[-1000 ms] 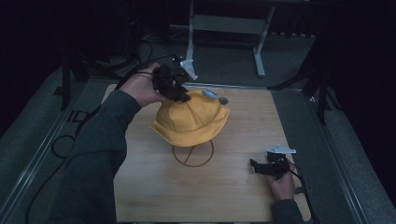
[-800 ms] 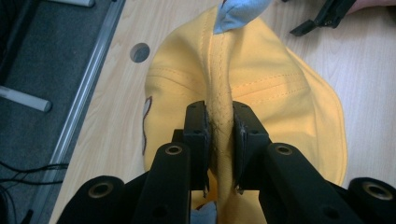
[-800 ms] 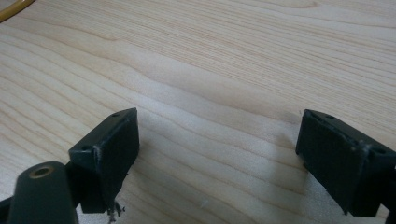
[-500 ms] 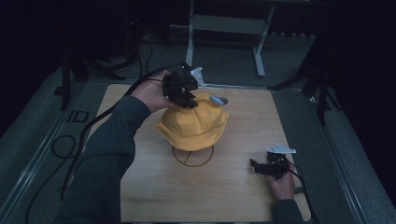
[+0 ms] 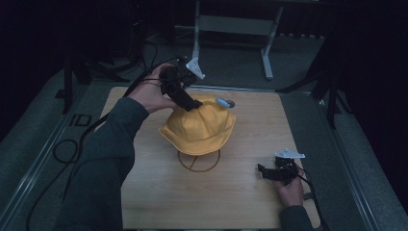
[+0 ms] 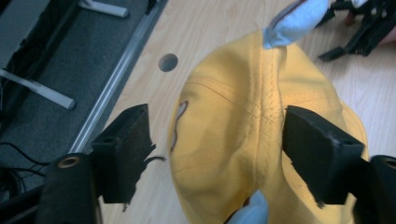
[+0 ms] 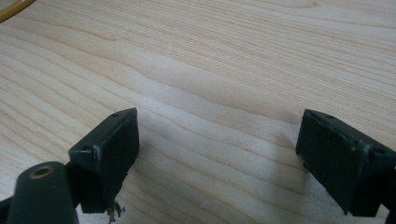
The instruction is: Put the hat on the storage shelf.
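We see a yellow hat [image 5: 198, 129] sitting crown-up on a wire stand [image 5: 198, 162] near the middle of the wooden tabletop [image 5: 240, 202]. The hat is the nearest thing to a container here, and its inside is hidden from us; from the high view we can only make out the stand's ring under the brim. A pale blue tag [image 5: 224, 102] pokes out at the far edge of the crown, and in the left gripper view the same tag [image 6: 294, 21] lies along the crown seam, with another bit of blue at the bottom edge.

The left tongs [image 5: 192, 104] are at the top of the hat, tips down on the crown's far-left side. In the left gripper view [image 6: 215, 154] the jaws stand wide apart on either side of the crown and have not closed on the cloth. A round hole [image 6: 168, 62] in the tabletop shows beside the hat.

The right tongs [image 5: 263, 171] rest low near the tabletop's right front, well apart from the hat. In the right gripper view [image 7: 217, 154] the jaws gape apart over bare wood.

Compared with half a second ago, the left hand [image 5: 151, 94] has brought its tongs down closer onto the crown, and the hat looks slightly turned. The right hand [image 5: 290, 190] has stayed where it was.
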